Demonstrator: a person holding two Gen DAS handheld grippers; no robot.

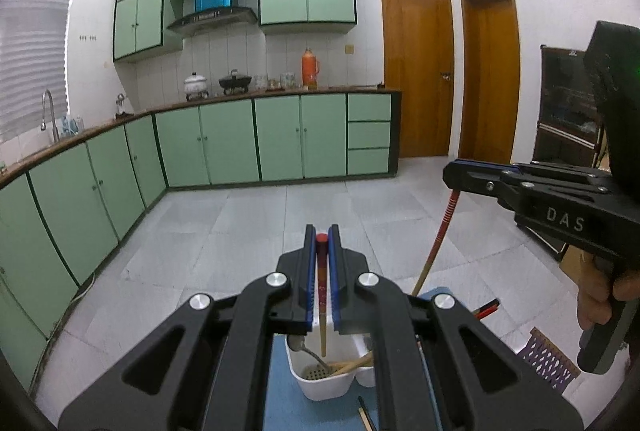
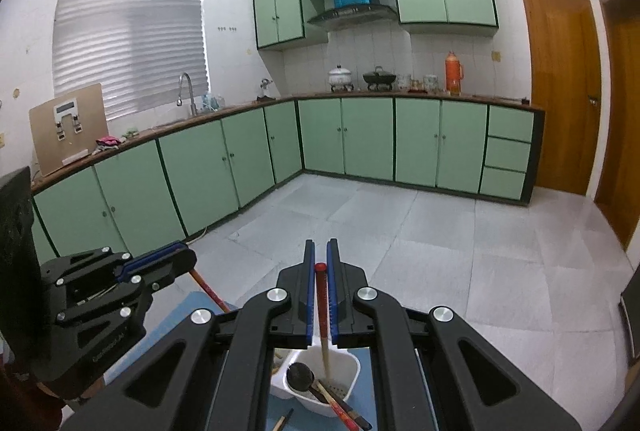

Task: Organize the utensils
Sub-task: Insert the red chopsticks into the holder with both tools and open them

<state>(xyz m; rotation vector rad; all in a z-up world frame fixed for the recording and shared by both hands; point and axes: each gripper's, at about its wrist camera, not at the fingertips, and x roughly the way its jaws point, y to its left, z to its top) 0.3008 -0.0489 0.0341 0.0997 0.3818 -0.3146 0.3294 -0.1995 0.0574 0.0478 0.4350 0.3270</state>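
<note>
The left gripper [image 1: 322, 237] is clamped tight on a red-topped chopstick [image 1: 321, 295] — its pale tip hangs over the white utensil caddy [image 1: 320, 385] on the blue mat [image 1: 280, 403], where a slotted spoon [image 1: 310, 371] lies. Further right, the right gripper [image 2: 321, 251] is likewise closed on a second chopstick [image 2: 322, 315], tip inside the caddy beside a dark ladle [image 2: 301, 377]. A hand [image 1: 600, 299] grips its handle.

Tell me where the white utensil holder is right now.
The white utensil holder sits on the blue table, low in both wrist views, directly beneath the chopstick held by the left gripper, with a spoon inside.
</note>
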